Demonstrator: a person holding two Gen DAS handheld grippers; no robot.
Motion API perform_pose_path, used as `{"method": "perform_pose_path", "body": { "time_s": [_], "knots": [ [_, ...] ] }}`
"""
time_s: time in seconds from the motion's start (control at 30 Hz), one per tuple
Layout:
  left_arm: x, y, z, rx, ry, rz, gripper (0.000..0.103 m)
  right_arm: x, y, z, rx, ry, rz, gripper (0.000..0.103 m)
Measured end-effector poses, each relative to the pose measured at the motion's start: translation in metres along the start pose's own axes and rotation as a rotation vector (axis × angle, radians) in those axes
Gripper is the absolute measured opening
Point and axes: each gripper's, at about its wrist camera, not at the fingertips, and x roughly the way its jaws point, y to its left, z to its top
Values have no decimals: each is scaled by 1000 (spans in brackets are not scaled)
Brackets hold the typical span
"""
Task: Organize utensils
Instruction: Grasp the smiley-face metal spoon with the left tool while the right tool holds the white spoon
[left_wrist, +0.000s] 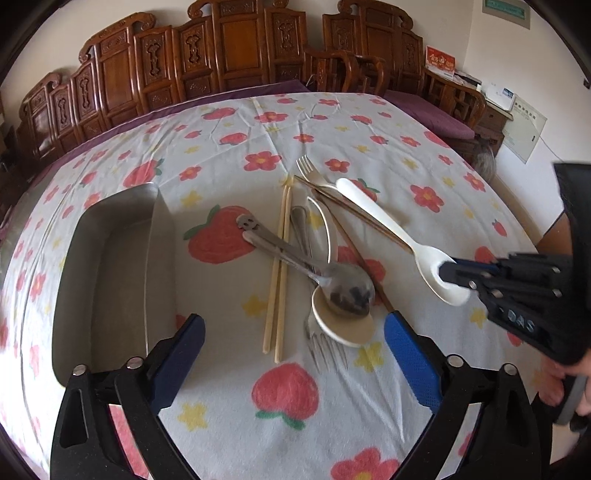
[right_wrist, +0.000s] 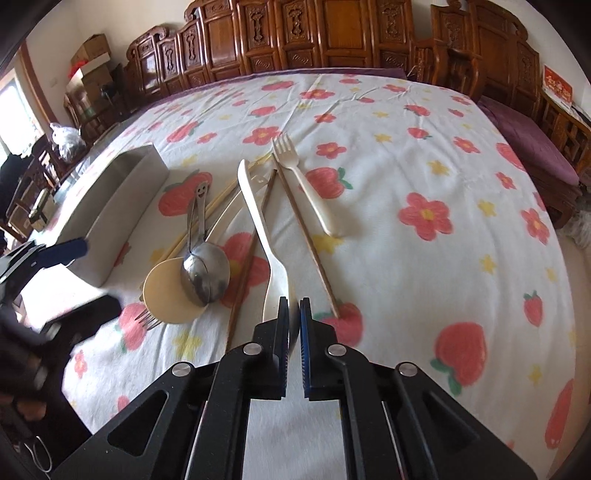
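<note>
Across my floral tablecloth (left_wrist: 236, 435), right gripper (right_wrist: 294, 308) pinches the white spoon (left_wrist: 391, 229); left gripper (left_wrist: 295, 354) hangs wide beside the tray (left_wrist: 110, 266).

The cloth (left_wrist: 388, 147) over the counter is white, printed with red strawberries, pink-red flowers with yellow centres and small yellow stars. The tray (left_wrist: 110, 258) is plain grey metal. One spoon (left_wrist: 388, 229) is white; another (left_wrist: 343, 288) is shiny silver with a smiling face cut into its handle end. One pair of chopsticks (left_wrist: 279, 266) is pale cream, the other (right_wrist: 306, 236) dark brown. Both claws, left (left_wrist: 295, 365) and right (right_wrist: 294, 314), are black with blue pads
</note>
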Motion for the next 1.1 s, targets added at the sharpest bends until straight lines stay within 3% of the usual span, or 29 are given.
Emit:
{"method": "perform_pose_path", "body": {
  "time_s": [0.17,0.33,0.57,0.7,0.77,1.1],
  "knots": [
    [16,0,22,-38,47,-38,71,-3,-16,0,18,0,-22,6],
    [30,-1,50,-82,76,-59,57,-8,-28,3,42,-17,-19,6],
    [61,0,71,-169,177,-82,36,-15,-38,9,77,-41,-11,6],
    [77,5,70,-216,237,-72,31,-18,-42,10,87,-47,-11,6],
    [80,5,69,-215,250,-67,26,-18,-42,10,87,-48,-9,6],
    [82,5,66,-208,278,-44,21,-17,-37,11,76,-46,-5,7]
  ]
}}
